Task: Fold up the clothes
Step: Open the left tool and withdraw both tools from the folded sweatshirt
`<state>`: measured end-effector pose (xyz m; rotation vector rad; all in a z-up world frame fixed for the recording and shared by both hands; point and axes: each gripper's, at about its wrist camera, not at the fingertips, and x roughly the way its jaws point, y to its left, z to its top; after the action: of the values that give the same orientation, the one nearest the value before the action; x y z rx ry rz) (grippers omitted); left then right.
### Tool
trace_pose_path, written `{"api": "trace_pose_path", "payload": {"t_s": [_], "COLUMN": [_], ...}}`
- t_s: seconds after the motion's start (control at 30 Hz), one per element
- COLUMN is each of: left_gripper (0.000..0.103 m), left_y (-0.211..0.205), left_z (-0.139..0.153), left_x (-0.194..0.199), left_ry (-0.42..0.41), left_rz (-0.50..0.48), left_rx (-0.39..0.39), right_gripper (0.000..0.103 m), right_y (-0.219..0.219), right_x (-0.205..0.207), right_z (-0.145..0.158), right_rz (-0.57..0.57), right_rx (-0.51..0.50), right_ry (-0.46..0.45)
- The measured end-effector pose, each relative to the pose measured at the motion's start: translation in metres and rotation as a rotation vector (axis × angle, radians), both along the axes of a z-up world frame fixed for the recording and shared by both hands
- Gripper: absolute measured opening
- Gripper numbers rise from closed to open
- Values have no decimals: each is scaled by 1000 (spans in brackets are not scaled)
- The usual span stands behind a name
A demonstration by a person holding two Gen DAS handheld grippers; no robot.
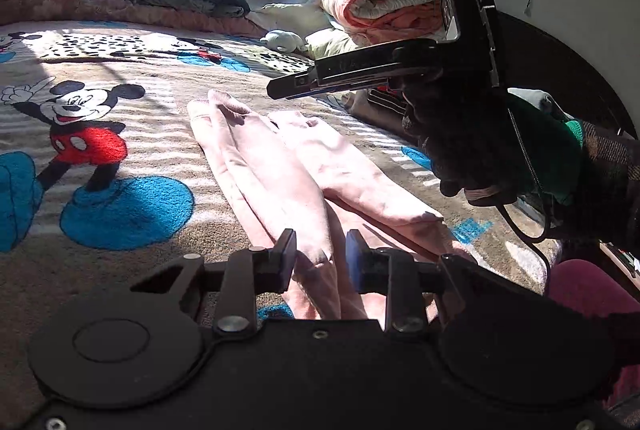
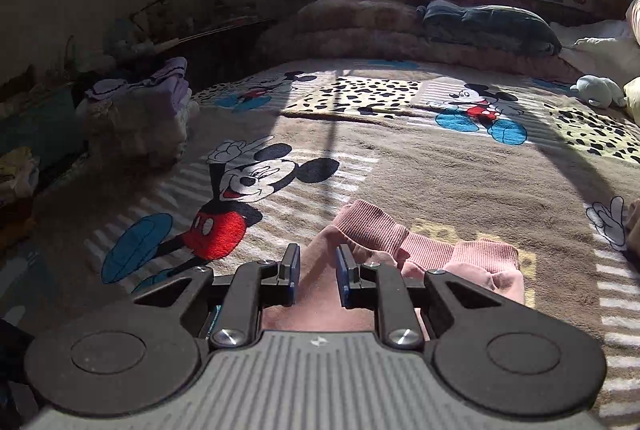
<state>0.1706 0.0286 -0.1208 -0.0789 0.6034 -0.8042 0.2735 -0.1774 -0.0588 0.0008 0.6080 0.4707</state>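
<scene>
Hovering low over a pair of pink trousers point(image 1: 304, 165), the left gripper point(image 1: 321, 254) holds its blue-padded fingers point(image 1: 354, 258) narrowly parted, with a fold of the pink cloth showing in the gap between them; whether the pads touch it cannot be told. The garment lies flat on a cartoon-mouse blanket point(image 1: 120, 117) covering the bed, its legs side by side and running away from that gripper toward the ribbed cuffs point(image 2: 404, 234). At the cuff end, the right gripper point(image 2: 318, 272), gripped by a dark-gloved hand point(image 1: 468, 141), sits just above the cloth with its fingers also slightly apart and nothing clamped between them. Beyond, folded bedding point(image 1: 384, 1) is stacked near the wall, and a small plush toy point(image 2: 598, 89) rests beside it.
</scene>
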Motion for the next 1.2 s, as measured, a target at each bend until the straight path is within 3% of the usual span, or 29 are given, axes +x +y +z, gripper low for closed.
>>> {"api": "trace_pose_path", "payload": {"t_s": [0.17, 0.37, 0.47, 0.7, 0.77, 0.83, 0.9, 1.03, 1.13, 1.2], "left_gripper": [26, 27, 27, 27, 27, 27, 27, 27, 27, 27], "left_y": [-30, -9, 15, 41, 36, 32, 31, 33, 30, 21], "left_z": [-13, -5, 1, 3, 1, -2, -3, -1, 3, 8], "left_x": [0, -7, -5, -3, -5, -6, -6, -4, -1, -2], "left_ry": [2, -31, -23, 4, 3, 3, 3, -10, -21, -51], "left_rz": [-37, -21, 47, 133, 115, 102, 97, 106, 112, 80], "left_rx": [132, 102, 51, 0, 22, 48, 52, 37, 2, -7], "right_gripper": [20, 21, 21, 20, 21, 21, 21, 22, 33, 34], "right_y": [37, 24, 17, 44, 53, 55, 54, 46, 35, 19], "right_x": [-45, -80, -96, -113, -106, -102, -101, -119, -129, -142], "right_z": [-20, -28, -23, -40, -55, -64, -61, -38, -33, -32], "right_rz": [151, 86, 76, 171, 153, 155, 145, 120, 71, 24], "right_rx": [-138, -77, -55, -183, -271, -288, -278, -235, -239, -217], "right_ry": [19, 10, -22, -38, -21, -32, -15, -91, -99, -97]}}
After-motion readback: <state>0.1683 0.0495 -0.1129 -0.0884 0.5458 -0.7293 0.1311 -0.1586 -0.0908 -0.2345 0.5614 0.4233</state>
